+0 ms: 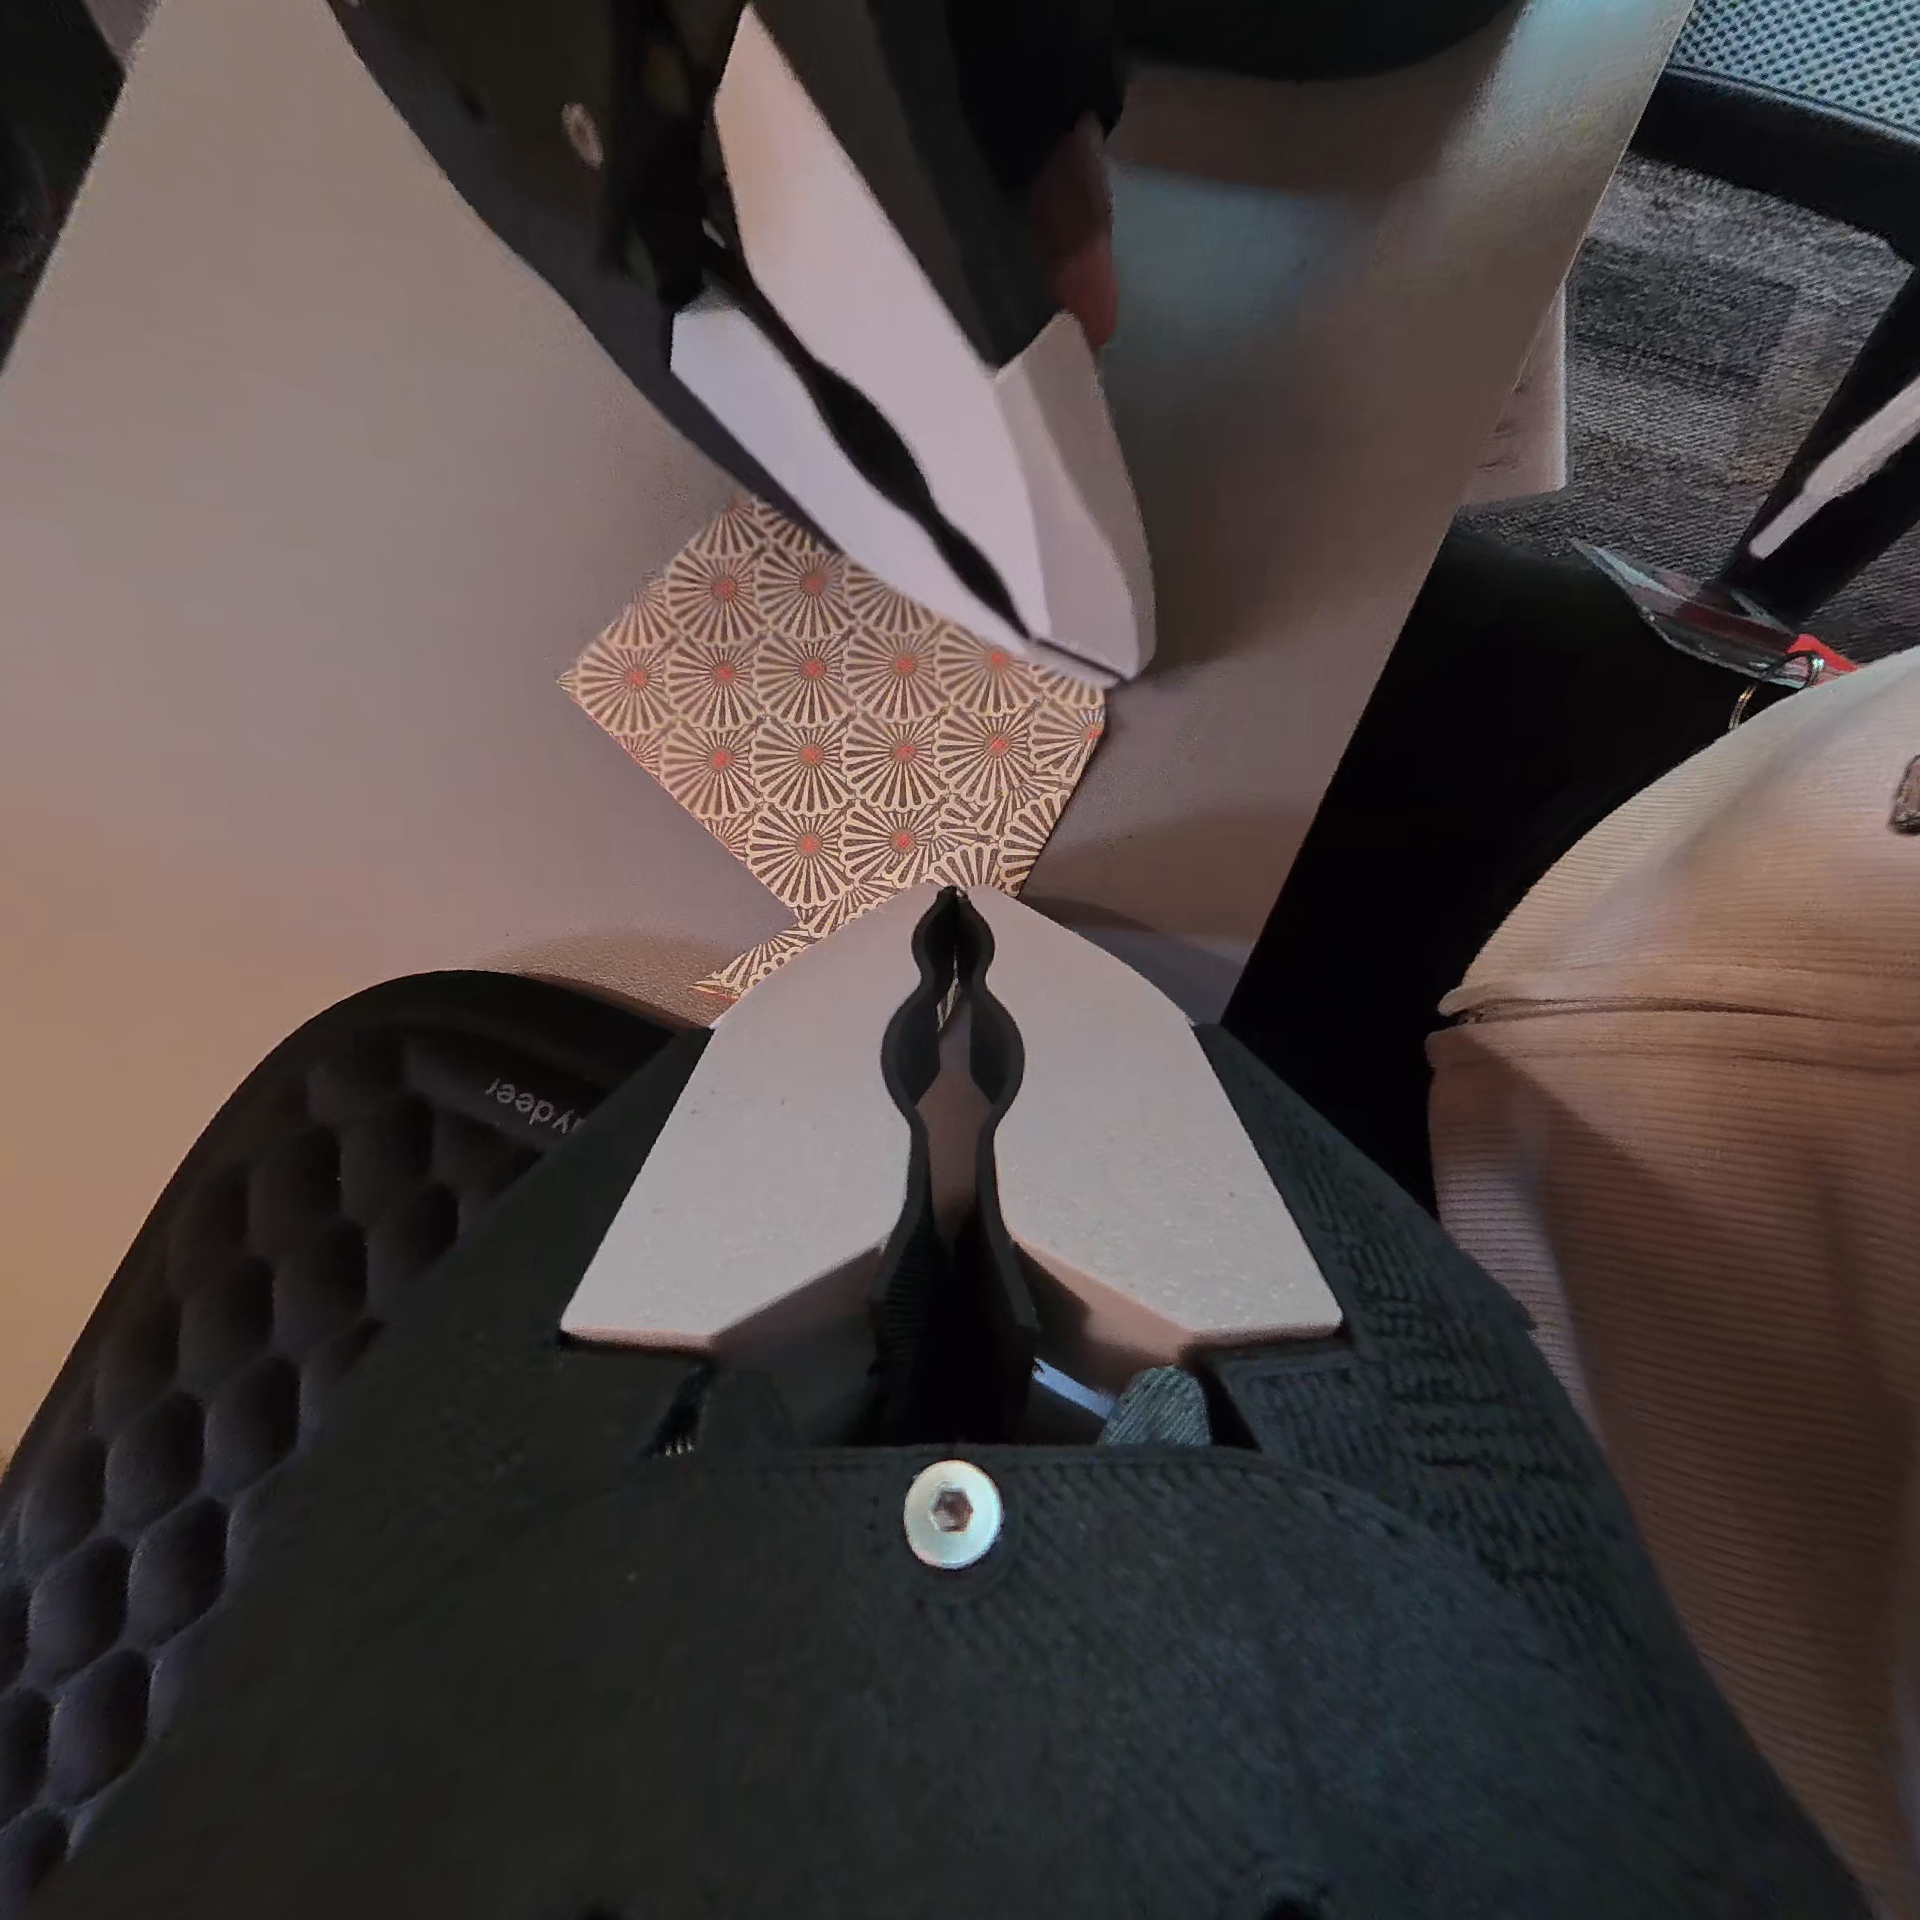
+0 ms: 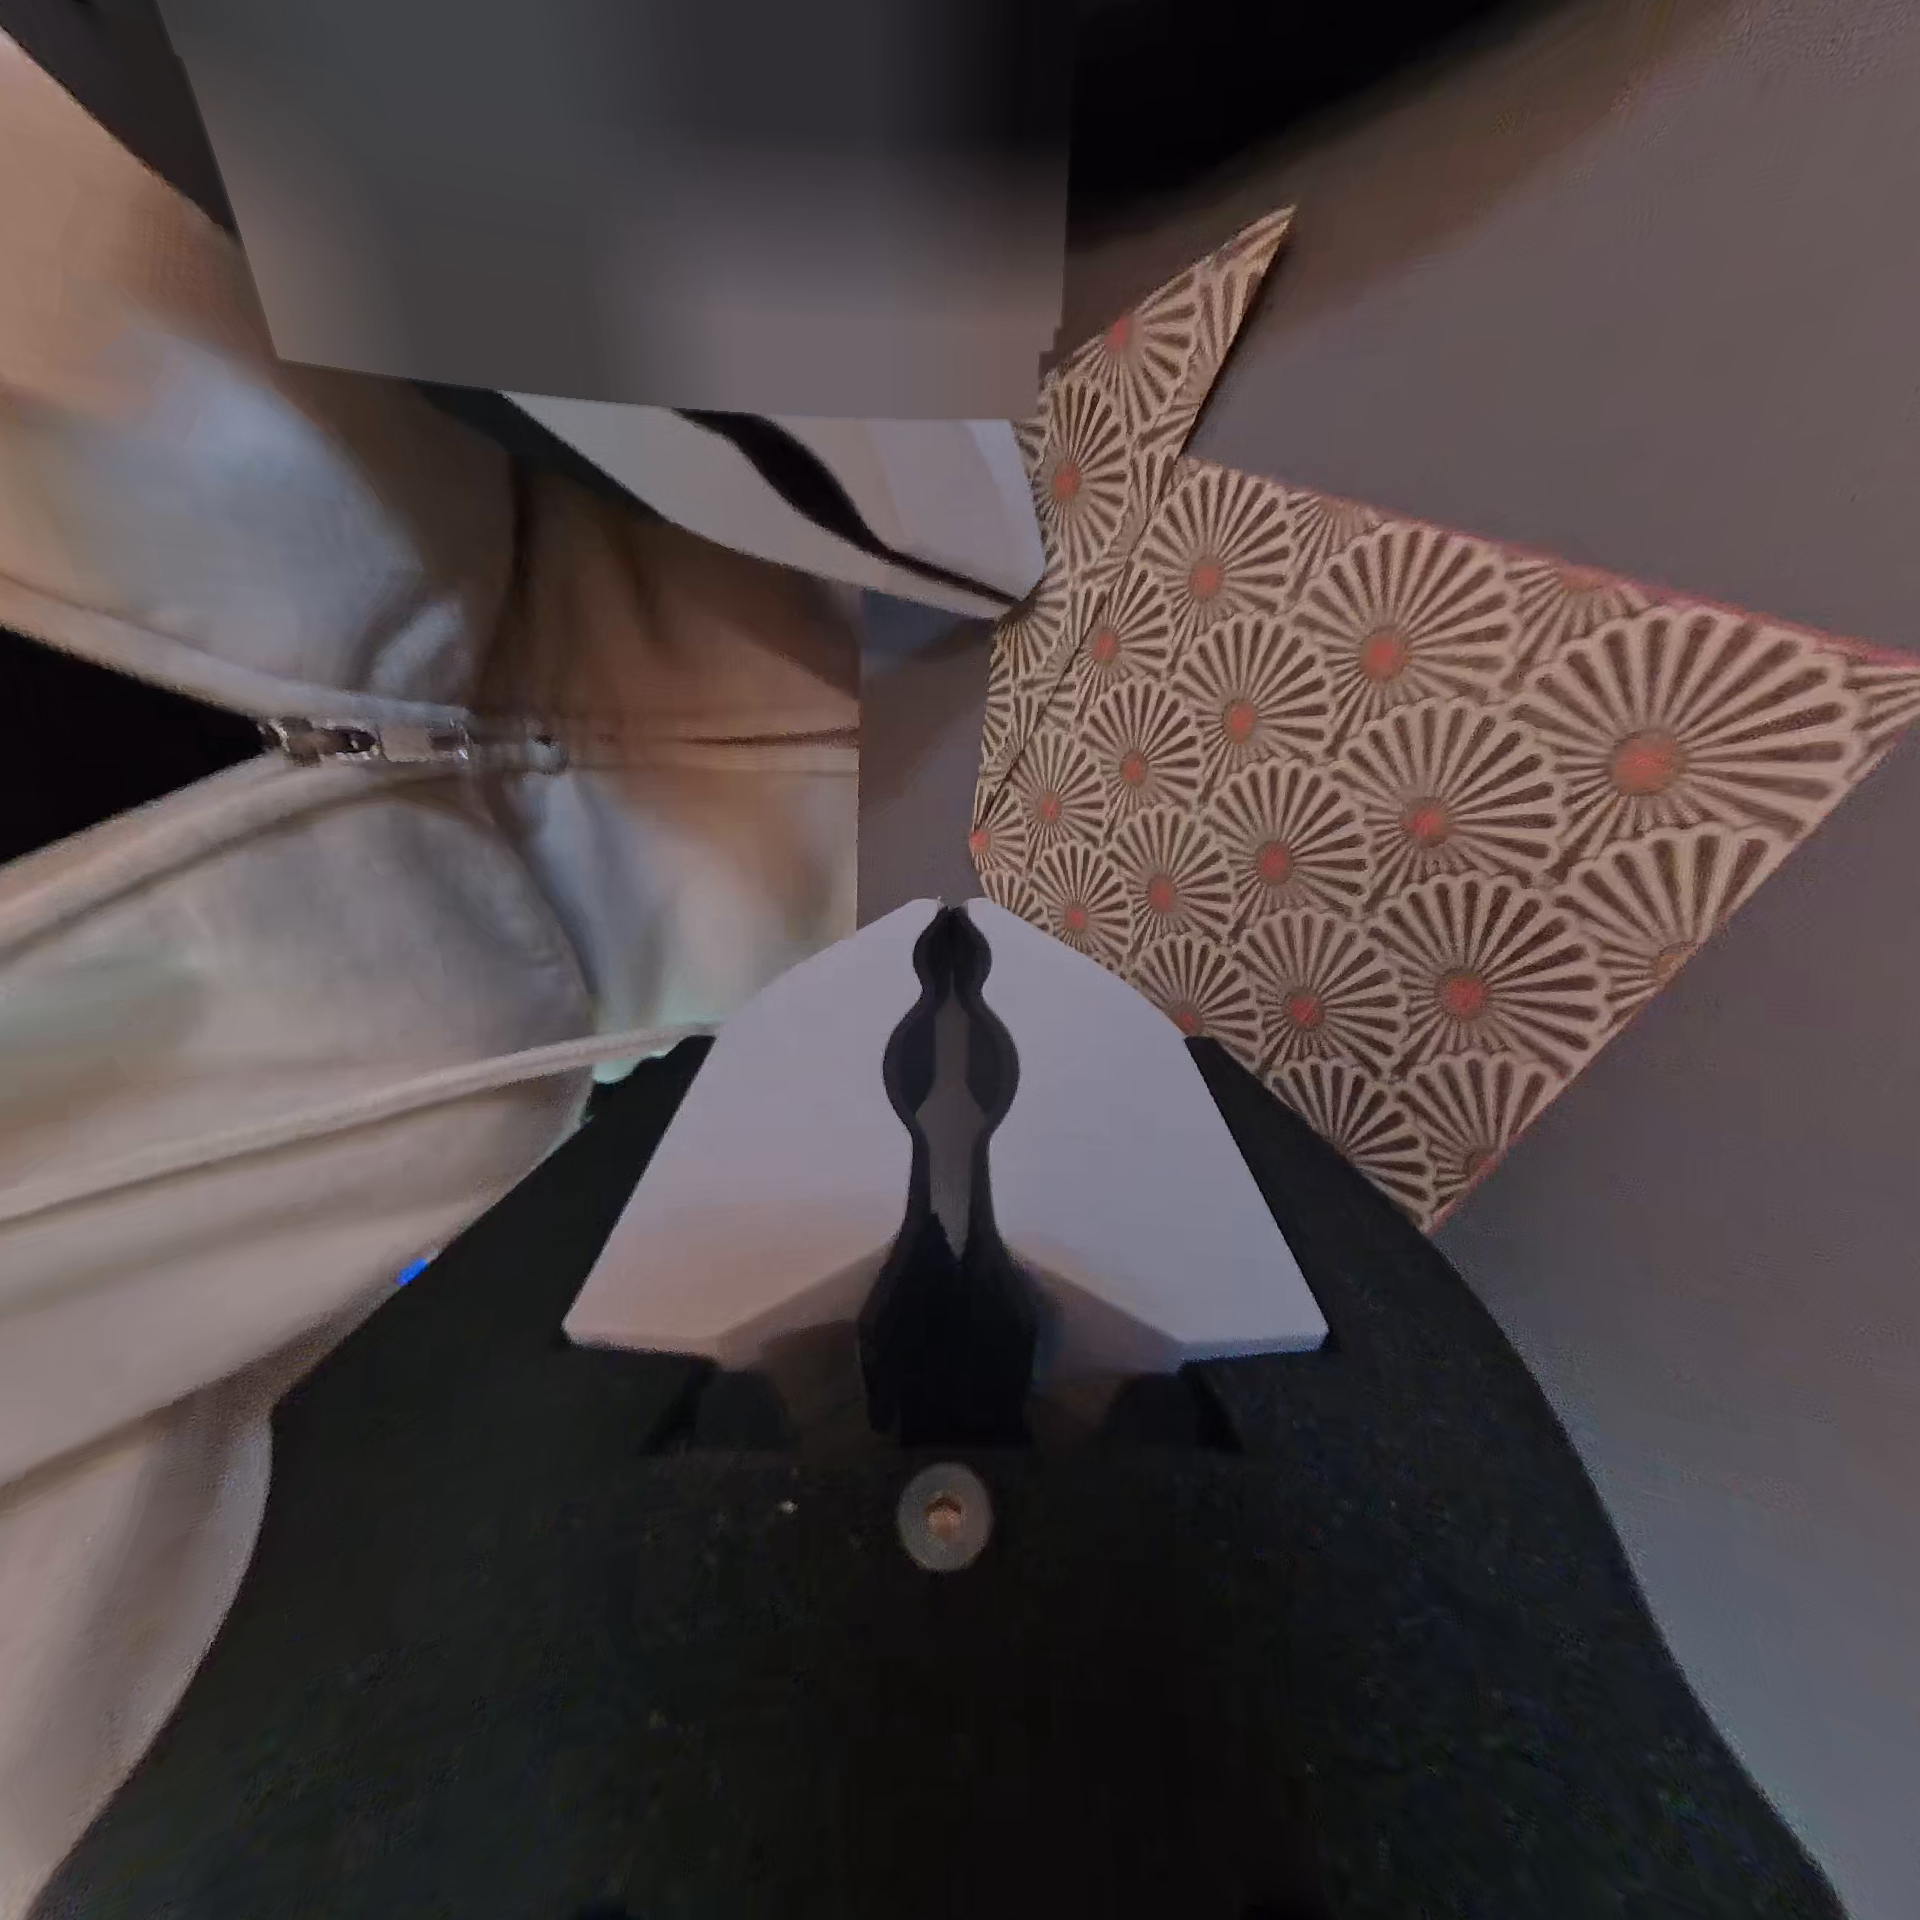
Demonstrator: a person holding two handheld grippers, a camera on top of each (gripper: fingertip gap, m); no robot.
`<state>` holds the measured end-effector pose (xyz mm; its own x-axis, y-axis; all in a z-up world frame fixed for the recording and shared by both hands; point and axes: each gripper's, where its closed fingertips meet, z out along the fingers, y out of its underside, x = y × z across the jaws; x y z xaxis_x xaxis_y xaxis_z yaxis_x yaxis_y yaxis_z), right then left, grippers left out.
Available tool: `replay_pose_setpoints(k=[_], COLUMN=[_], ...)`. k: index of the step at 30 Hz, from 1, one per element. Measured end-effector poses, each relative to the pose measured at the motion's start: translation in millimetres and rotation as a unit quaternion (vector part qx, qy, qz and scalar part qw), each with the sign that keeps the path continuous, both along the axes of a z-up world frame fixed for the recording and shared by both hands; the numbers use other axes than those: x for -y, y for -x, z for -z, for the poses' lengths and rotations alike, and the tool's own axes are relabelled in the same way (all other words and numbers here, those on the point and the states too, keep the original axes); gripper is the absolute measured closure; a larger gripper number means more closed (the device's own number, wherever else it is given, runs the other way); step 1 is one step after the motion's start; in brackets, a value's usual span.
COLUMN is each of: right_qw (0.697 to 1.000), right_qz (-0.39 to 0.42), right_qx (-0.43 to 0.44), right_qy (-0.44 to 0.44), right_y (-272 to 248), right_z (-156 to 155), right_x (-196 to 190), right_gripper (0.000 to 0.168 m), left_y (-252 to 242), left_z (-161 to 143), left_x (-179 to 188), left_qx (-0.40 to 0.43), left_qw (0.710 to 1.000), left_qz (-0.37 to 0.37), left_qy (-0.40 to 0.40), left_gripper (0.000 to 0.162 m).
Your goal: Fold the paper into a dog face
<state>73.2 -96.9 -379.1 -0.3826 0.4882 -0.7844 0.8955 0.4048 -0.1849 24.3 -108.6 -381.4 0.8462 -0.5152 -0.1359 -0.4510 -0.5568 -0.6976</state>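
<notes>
The left claw (image 1: 954, 902) is closed at the near corner of the paper (image 1: 852, 727); whether it pinches it I cannot tell. The right claw (image 2: 954, 914), closed and empty, is beside the paper, which lies on the counter (image 1: 260, 623). A careless pull could shift the paper and spoil the small folded flap (image 2: 1164, 343).

A: Dim, warm light; the table (image 1: 260, 623) glows pinkish left of the fingers (image 1: 800, 1143), with pale glare beyond them

B: Wide-angle bending at the edges, motion blur on the far gripper (image 1: 1081, 649); the right wrist view is darker, softer
</notes>
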Motion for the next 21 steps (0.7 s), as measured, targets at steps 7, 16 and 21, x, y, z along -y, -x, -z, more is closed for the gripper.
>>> replay_pose_setpoints(k=[7,16,21], right_qw=[0.996,0.956,0.855], right_qz=[0.009,0.205,0.421], right_qx=[-0.085,-0.201,-0.287], right_qy=[0.020,-0.056,-0.095], right_y=[31.9,-18.7,-43.1], right_z=[-3.4,-18.8,-44.8], right_x=[28.9,-38.5,-88.4], right_gripper=[0.168,0.132,0.107], left_y=[-0.2,-5.3,-18.2], left_z=[-0.1,-0.1,-21.9], left_x=[0.1,-5.3,-13.9], left_qx=[-0.019,0.001,0.068], left_qw=[1.000,1.000,0.997], left_qz=[0.001,-0.016,0.009], left_qy=[-0.005,0.012,0.021], left_gripper=[0.162,0.162,0.162])
